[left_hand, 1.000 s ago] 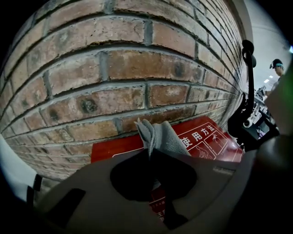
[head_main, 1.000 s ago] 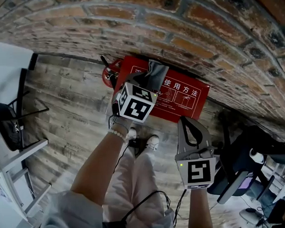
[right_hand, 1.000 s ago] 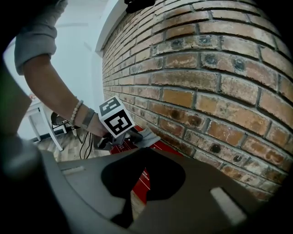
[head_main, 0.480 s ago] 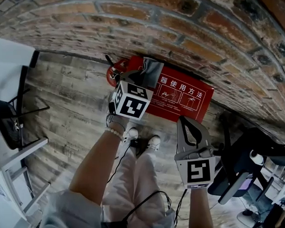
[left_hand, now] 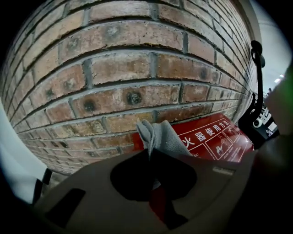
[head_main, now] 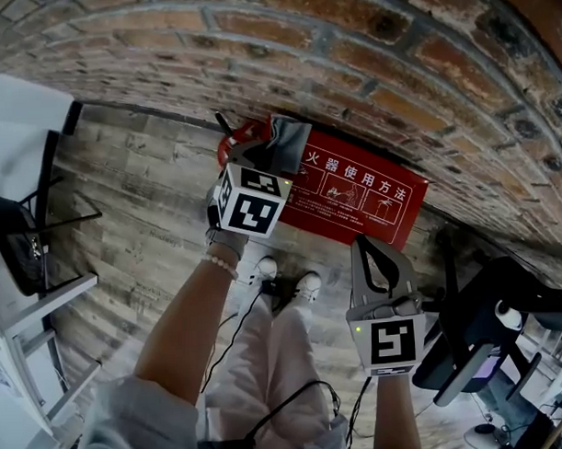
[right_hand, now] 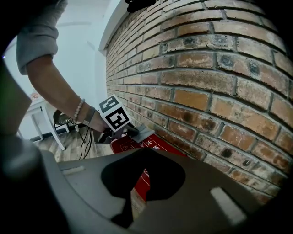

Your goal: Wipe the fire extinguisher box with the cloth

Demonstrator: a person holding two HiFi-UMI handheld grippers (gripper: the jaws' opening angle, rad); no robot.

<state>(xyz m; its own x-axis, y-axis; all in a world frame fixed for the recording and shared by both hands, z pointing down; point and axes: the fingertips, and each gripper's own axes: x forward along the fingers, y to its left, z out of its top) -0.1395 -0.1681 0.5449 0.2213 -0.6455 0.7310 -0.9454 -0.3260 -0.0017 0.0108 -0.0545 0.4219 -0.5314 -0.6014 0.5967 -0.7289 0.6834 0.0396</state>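
The fire extinguisher box [head_main: 363, 202] is red with white characters and small diagrams on its face; it sits on the floor at the foot of the brick wall [head_main: 349, 69], its long back edge along the wall. The cloth [head_main: 289, 140] is grey and bunched, and lies over the box's left end by the wall; the left gripper view shows it standing up in front of the bricks with the red face just to its right. The left gripper [head_main: 260, 157] has its jaws closed on the cloth's lower folds, and its marker cube faces up towards the head camera; a beaded bracelet [head_main: 220, 261] circles the wrist behind it. A red extinguisher [head_main: 232, 142] with a black handle sits just left of the box, beside the cloth. The right gripper [head_main: 360, 242] hangs off the box's near edge, well apart from the cloth; its jaws are drawn together to a thin slit with nothing between them. Below lie the wooden floor [head_main: 151, 205] and the person's white shoes [head_main: 307, 283]; a black office chair [head_main: 478, 323] stands at the right.
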